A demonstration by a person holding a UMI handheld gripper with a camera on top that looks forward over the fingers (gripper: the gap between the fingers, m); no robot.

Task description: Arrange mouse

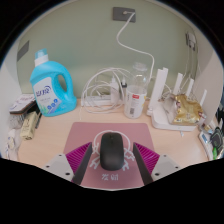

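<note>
The gripper (113, 160) has its two fingers closed in on a mouse (113, 152), the magenta pads (80, 157) pressing its left and right flanks, so the opening is only as wide as the mouse body. The mouse is dark with a pale scroll wheel, its nose pointing toward twelve o'clock. It sits low over the near part of a pink mat (110, 132); whether it rests on the mat or is lifted just clear of it cannot be told. The mat lies on a pale desk (55, 140) and runs ahead of the fingers toward twelve. Beyond it, at about one o'clock, stands a small white bottle (136, 92); coiled white cables (98, 90) lie at about eleven to twelve, with a wire rising to a wall socket (124, 14). A blue detergent jug (50, 85) stands at ten o'clock, with small clutter below it at nine. A white stand (180, 108) sits at two o'clock. As for progress, the grasp looks made and the mouse is already over the mat; what seems left is to square it up, set it down and let go.
</note>
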